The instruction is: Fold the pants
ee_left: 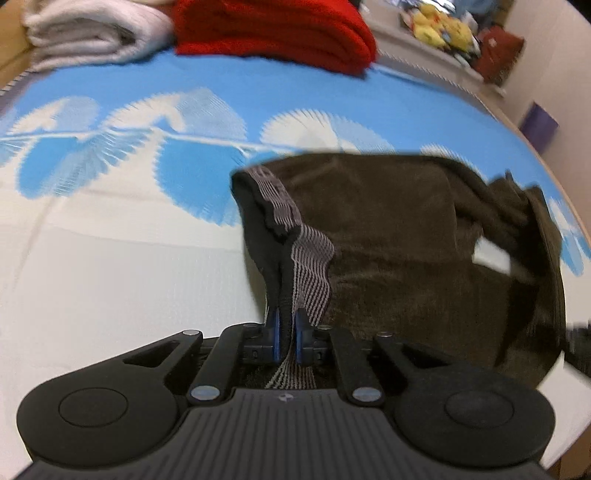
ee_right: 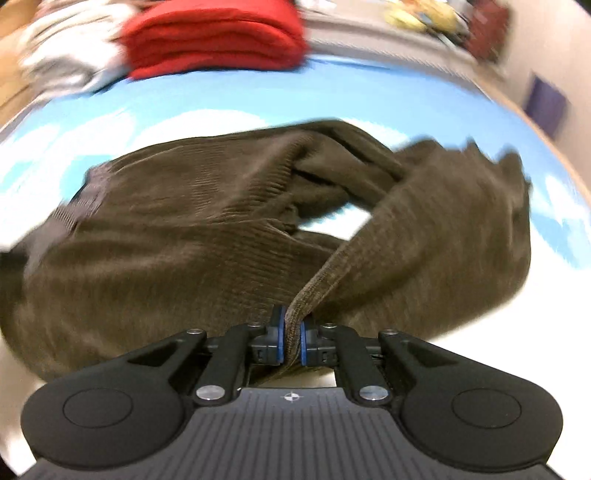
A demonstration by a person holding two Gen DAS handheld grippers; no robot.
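Brown pants (ee_right: 177,236) lie mid-mat. The left gripper (ee_left: 287,338) pinches the striped waistband (ee_left: 310,266); the right gripper (ee_right: 293,341) pinches a leg edge. Bare blue-and-white mat (ee_left: 110,258) spreads toward nine o'clock.

The pants (ee_right: 177,236) are dark brown ribbed cloth, soft and matt like corduroy, with a grey woven elastic waistband (ee_left: 310,266). Both the left gripper (ee_left: 287,338) and the right gripper (ee_right: 293,339) are matt black plastic with ridged housings, shiny metal pins and blue rubbery pads. The bed sheet (ee_left: 110,258) is smooth matt cloth. Behind lie a fluffy white towel (ee_left: 88,33) and a red knitted blanket (ee_left: 273,29)
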